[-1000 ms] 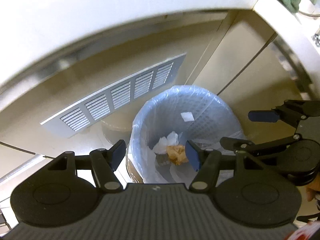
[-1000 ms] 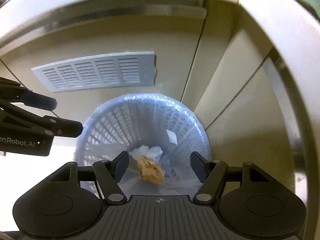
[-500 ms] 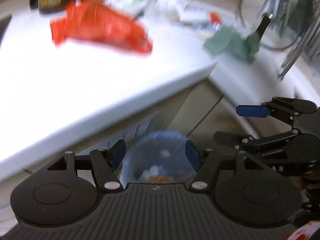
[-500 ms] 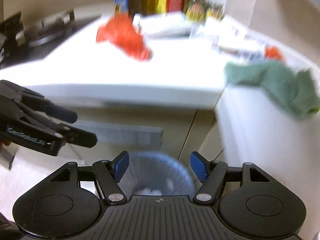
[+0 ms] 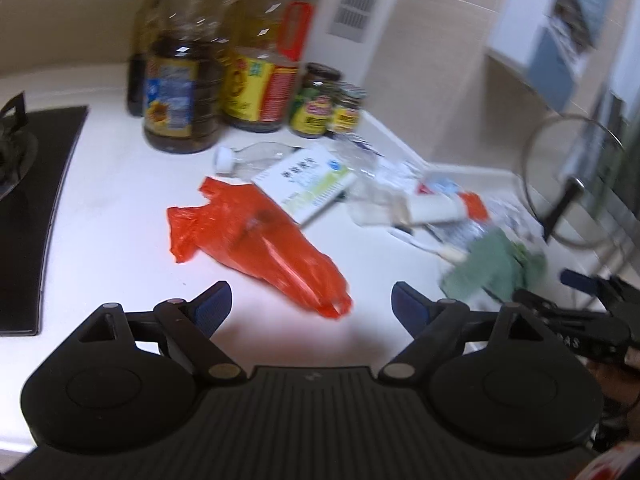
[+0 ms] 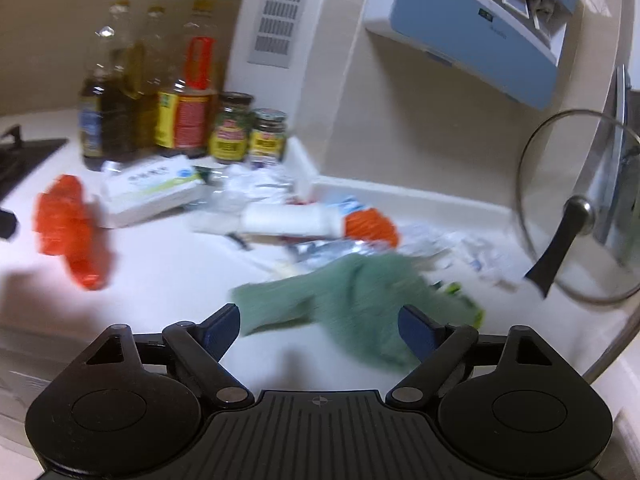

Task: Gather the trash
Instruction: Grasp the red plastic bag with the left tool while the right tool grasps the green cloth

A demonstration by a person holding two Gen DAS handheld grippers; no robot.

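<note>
My left gripper (image 5: pixel 311 300) hangs over the white countertop (image 5: pixel 120 220), its jaws opening with nothing between them. Just beyond its tips lies a crumpled red plastic bag (image 5: pixel 260 240), also seen at the left in the right wrist view (image 6: pixel 72 232). Behind the bag are a white carton (image 5: pixel 308 184), a clear empty bottle (image 5: pixel 256 156) and a white tube with an orange end (image 5: pixel 436 208). My right gripper (image 6: pixel 319 320) is also opening and empty, above the near edge of a green cloth (image 6: pixel 352 296). It shows at the right edge of the left wrist view (image 5: pixel 556 290).
Oil bottles (image 5: pixel 184 80) and jars (image 5: pixel 320 108) stand along the back wall. A black stove (image 5: pixel 24 220) is at the left. A glass pot lid (image 6: pixel 576 208) leans at the right, with crumpled wrappers (image 6: pixel 480 252) before it. A blue wall unit (image 6: pixel 480 28) hangs above.
Both grippers rose from over the lined bin below the counter and now look onto the countertop. Both pairs of jaws stand wider than before.
</note>
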